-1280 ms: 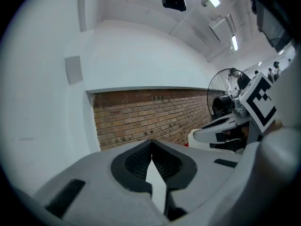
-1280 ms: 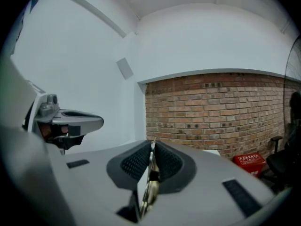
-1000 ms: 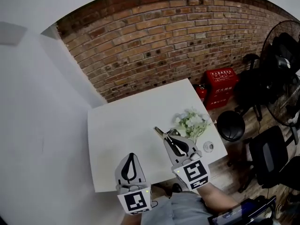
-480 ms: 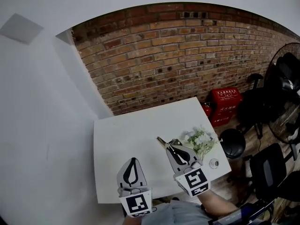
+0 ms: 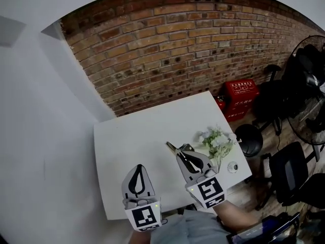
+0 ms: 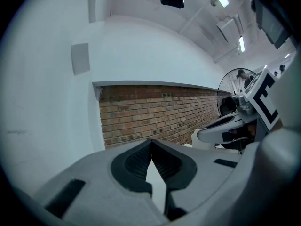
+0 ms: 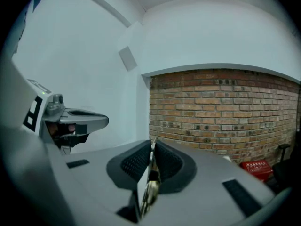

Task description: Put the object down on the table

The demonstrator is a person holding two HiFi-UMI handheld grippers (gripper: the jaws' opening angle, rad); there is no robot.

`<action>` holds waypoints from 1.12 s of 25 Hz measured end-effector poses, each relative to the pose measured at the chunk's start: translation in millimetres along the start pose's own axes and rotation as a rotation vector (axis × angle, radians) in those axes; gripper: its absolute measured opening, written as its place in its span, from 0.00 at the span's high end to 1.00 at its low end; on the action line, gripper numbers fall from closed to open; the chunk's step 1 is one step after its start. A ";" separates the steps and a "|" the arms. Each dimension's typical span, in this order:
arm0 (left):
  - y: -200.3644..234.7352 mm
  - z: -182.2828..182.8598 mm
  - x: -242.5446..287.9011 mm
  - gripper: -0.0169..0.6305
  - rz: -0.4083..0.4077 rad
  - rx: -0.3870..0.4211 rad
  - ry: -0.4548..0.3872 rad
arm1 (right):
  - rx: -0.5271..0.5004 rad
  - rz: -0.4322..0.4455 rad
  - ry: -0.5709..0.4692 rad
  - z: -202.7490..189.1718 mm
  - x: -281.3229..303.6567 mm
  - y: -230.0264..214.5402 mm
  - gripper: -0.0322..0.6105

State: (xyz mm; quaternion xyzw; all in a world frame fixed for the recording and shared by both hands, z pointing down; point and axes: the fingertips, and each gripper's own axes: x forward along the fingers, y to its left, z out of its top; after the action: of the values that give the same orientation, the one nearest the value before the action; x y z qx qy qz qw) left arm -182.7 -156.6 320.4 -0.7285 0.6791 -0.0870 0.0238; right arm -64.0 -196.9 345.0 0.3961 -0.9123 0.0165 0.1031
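Observation:
A thin, flat metal object (image 5: 171, 147) sticks out past the tips of my right gripper (image 5: 181, 153), which is shut on it above the front right part of the white table (image 5: 137, 136). In the right gripper view the object (image 7: 151, 173) stands edge-on between the dark pads, its tip reaching just beyond them. My left gripper (image 5: 137, 168) hovers over the table's front edge, to the left of the right one. Its jaws (image 6: 151, 144) are shut with nothing between them. What kind of object it is I cannot tell.
A bunch of white flowers with green leaves (image 5: 214, 139) lies on the table just right of the right gripper. A small round thing (image 5: 233, 166) sits near the front right corner. Beyond the table stand a brick wall, red crates (image 5: 241, 96), a black stool (image 5: 249, 138), office chairs and a fan (image 5: 310, 85).
The head view has swayed up and back down. Both grippers stay over the same parts of the table, and the right one still holds the metal object.

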 end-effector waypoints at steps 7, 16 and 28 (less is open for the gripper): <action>-0.9 -28.4 12.4 0.96 -0.040 -0.014 0.059 | 0.042 -0.011 0.073 -30.7 11.5 1.7 0.90; 3.8 -70.6 14.7 0.96 -0.065 -0.007 0.164 | 0.092 -0.015 0.170 -79.5 22.4 9.0 0.89; 7.8 -131.9 23.5 0.96 -0.090 -0.045 0.281 | 0.143 -0.011 0.303 -146.1 36.5 20.9 0.89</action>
State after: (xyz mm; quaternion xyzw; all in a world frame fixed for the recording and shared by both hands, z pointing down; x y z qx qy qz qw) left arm -210.0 -169.5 451.2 -0.7391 0.6442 -0.1739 -0.0919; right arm -77.9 -192.5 496.4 0.4005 -0.8806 0.1404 0.2108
